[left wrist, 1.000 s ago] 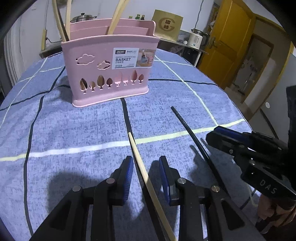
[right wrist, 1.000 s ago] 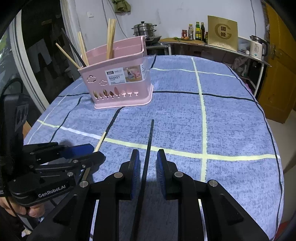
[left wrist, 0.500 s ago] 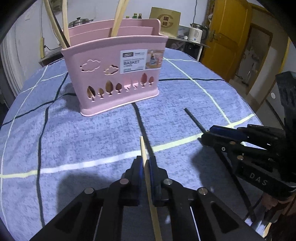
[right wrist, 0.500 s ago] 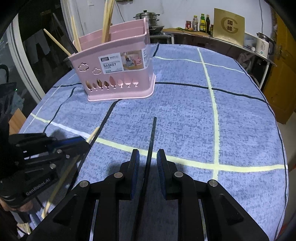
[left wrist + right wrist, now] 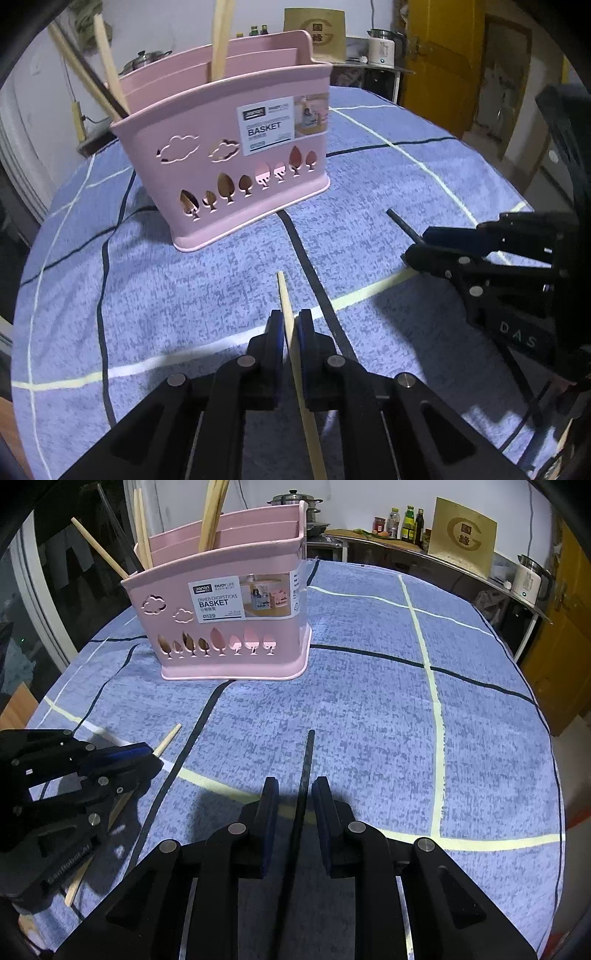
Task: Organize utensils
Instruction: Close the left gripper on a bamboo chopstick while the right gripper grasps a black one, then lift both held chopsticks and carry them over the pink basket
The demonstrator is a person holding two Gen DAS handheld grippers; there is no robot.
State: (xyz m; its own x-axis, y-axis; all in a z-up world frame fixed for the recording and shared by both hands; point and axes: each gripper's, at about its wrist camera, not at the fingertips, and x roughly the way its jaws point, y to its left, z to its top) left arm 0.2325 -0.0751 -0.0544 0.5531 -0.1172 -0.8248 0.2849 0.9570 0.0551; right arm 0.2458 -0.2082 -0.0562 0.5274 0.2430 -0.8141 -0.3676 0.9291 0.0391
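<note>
at left, left gripper (image 5: 290, 325) clamped tight on wooden chopstick (image 5: 285, 299), tip poking forward over the blue checked tablecloth (image 5: 221, 295). further back, pink basket (image 5: 229, 166) standing upright, several chopsticks already inside. at right, right gripper (image 5: 295, 797) partly open around black chopstick (image 5: 306, 764), pads apart from it, stick lying between them on the cloth.

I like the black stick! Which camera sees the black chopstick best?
The right wrist view. There the black chopstick runs up the middle, between the open pads of the right gripper. In the left wrist view only its tip pokes out at the side; the right gripper hides the rest.
</note>
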